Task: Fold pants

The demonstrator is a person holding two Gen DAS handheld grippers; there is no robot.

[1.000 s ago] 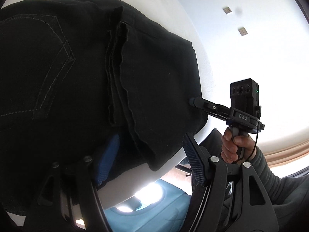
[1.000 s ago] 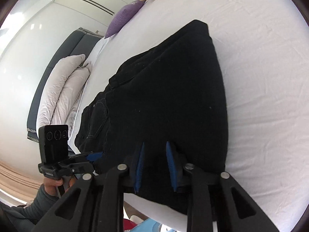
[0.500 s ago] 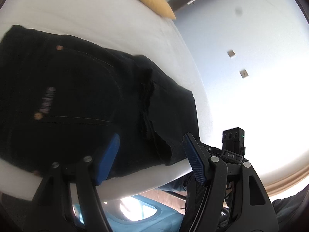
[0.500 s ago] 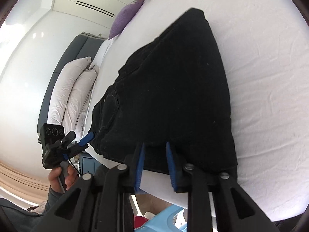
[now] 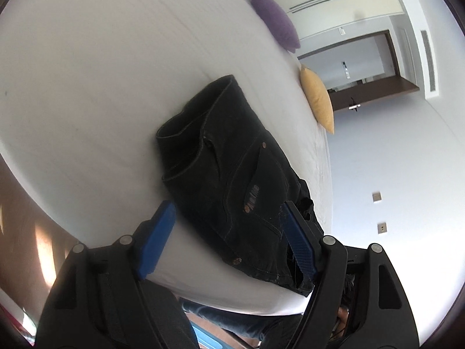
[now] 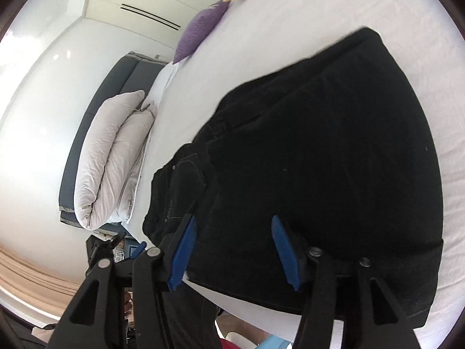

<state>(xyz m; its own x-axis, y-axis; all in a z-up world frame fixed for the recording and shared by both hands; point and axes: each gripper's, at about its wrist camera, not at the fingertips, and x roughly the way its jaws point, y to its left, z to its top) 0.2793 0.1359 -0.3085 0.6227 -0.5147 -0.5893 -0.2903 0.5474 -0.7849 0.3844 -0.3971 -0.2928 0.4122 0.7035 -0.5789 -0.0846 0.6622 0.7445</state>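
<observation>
Black pants (image 5: 232,180) lie folded on the white bed (image 5: 101,72), close to its near edge. The waistband and a back pocket face the left wrist view. My left gripper (image 5: 226,208) hovers just short of that waist end, its jaws wide and still opening, with no cloth pinched. My right gripper (image 6: 232,222) sits over the near edge of the pants (image 6: 319,145). Its jaws are opening and its pads stand clear of the fabric. In the right wrist view the left gripper (image 6: 98,250) shows small at the lower left, beyond the bed's edge.
A purple cushion (image 5: 276,20) and a yellow cushion (image 5: 318,101) lie at the far side of the bed. A rolled white duvet (image 6: 113,154) rests on a dark grey couch (image 6: 96,107). A person's legs (image 5: 232,320) stand against the bed edge, and a doorway (image 5: 363,67) opens beyond.
My right gripper's narrow jaws have spread wide over the pants' edge. My left gripper has swung along the bed edge and rolled, from the folded legs to the waist end.
</observation>
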